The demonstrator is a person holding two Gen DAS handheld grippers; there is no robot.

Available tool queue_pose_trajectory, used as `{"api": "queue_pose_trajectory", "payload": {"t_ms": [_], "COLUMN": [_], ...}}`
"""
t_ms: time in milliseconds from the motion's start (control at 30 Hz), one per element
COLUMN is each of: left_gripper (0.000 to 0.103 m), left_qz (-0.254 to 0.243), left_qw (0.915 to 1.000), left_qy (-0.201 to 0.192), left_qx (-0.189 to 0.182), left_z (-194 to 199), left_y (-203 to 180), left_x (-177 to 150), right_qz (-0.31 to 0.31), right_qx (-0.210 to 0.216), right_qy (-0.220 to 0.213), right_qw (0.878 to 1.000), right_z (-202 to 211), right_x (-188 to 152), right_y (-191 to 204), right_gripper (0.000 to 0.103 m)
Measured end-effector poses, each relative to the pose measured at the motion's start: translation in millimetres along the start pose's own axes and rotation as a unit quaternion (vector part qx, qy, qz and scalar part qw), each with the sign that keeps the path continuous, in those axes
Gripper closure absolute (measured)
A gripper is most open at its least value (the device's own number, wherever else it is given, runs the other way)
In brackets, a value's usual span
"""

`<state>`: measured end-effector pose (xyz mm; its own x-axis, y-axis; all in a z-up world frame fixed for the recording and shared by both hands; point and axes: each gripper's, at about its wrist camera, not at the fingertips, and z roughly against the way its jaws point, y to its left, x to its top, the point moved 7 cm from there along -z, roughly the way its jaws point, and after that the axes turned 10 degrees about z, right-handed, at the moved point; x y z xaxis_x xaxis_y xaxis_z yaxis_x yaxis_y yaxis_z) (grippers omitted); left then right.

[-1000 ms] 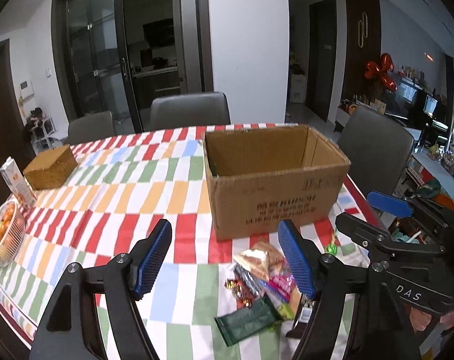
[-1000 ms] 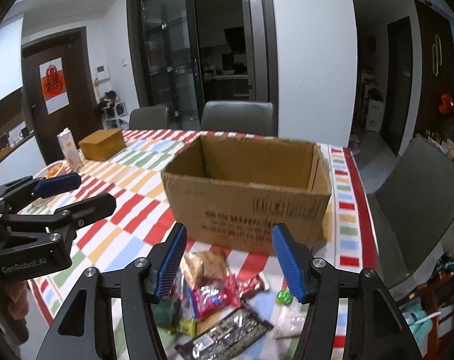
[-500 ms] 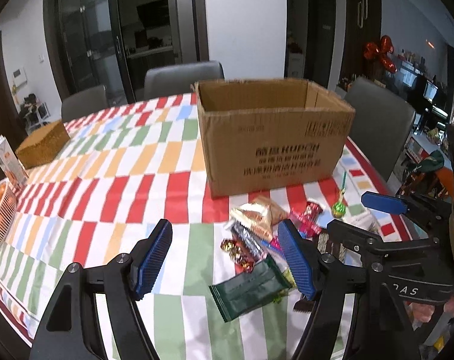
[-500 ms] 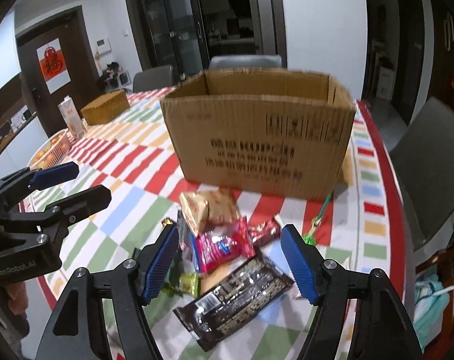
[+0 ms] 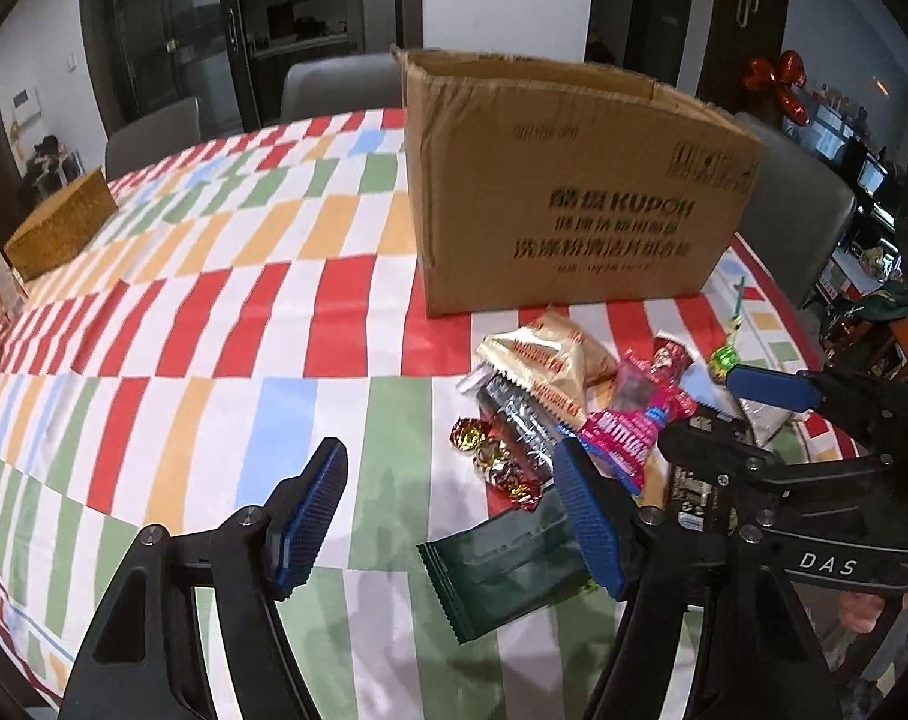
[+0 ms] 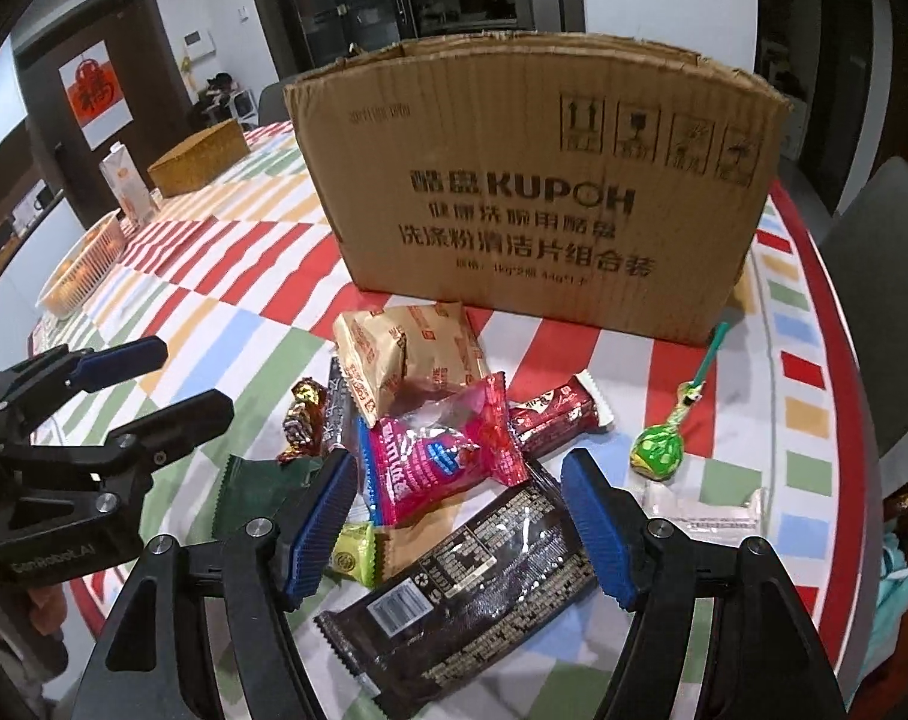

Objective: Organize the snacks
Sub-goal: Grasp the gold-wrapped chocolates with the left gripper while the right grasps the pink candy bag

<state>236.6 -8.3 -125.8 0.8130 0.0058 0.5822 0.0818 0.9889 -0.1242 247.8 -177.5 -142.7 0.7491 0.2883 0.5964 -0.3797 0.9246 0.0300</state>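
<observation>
An open cardboard box (image 5: 574, 192) stands on the striped tablecloth, with a pile of snacks in front of it. My left gripper (image 5: 451, 480) hovers low at the pile's left edge. Its jaws are closing with nothing pressed between them. Gold-wrapped candies (image 5: 490, 456) and a dark green packet (image 5: 502, 564) lie by its right finger. My right gripper (image 6: 460, 474) hangs open over a pink packet (image 6: 442, 456) and a dark brown bar (image 6: 484, 588), gripping neither. A beige packet (image 6: 412, 348), a red-brown bar (image 6: 556, 420) and a green lollipop (image 6: 658, 450) lie nearer the box.
A woven box (image 5: 58, 228), a drink carton (image 6: 127, 180) and a basket of oranges (image 6: 82, 264) sit at the table's far left. Grey chairs (image 5: 340, 81) stand behind and to the right. The table's red-bordered edge (image 6: 844, 480) curves close on the right.
Both grippers have come down and tipped toward the snack pile, so the box and packets look larger. The right jaws stand a little wider than at first.
</observation>
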Motion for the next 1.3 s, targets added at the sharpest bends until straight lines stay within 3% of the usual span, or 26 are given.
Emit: {"api": "queue_pose_trajectory", "payload": {"t_ms": [633,733,867,1033,1200,1300], "left_gripper": [0.048,0.053,0.066,0.072,0.084,0.084], "left_qz": [-0.005,0.002,0.004,0.027,0.033,0.040], "left_qw": [0.9990,0.9991,0.9986,0.9967,0.9963,0.9958], "left_qy": [0.038,0.036,0.046,0.062,0.064,0.066], "left_qx": [-0.022,-0.024,-0.027,-0.044,-0.048,-0.049], "left_z": [-52.7,-54.4,-57.7,-62.3,-64.0,-64.7], "left_y": [-7.9,-7.0,-5.5,-3.8,-4.8,-4.8], "left_x": [-7.0,-4.5,-4.3,-8.4,-5.9,-4.9], "right_qz": [0.005,0.007,0.009,0.010,0.026,0.026], "right_qx": [0.014,0.016,0.022,0.020,0.008,0.005], "right_qy": [0.034,0.035,0.042,0.039,0.039,0.039], "right_qw": [0.999,0.999,0.999,0.999,0.999,0.999], "right_z": [-41.9,-45.1,-54.9,-59.2,-60.3,-59.7], "right_x": [-0.2,0.4,1.5,3.4,3.9,3.9], "right_y": [-5.1,-3.2,1.5,3.7,8.4,7.3], "right_gripper": [0.032,0.032,0.032,0.033,0.052,0.061]}}
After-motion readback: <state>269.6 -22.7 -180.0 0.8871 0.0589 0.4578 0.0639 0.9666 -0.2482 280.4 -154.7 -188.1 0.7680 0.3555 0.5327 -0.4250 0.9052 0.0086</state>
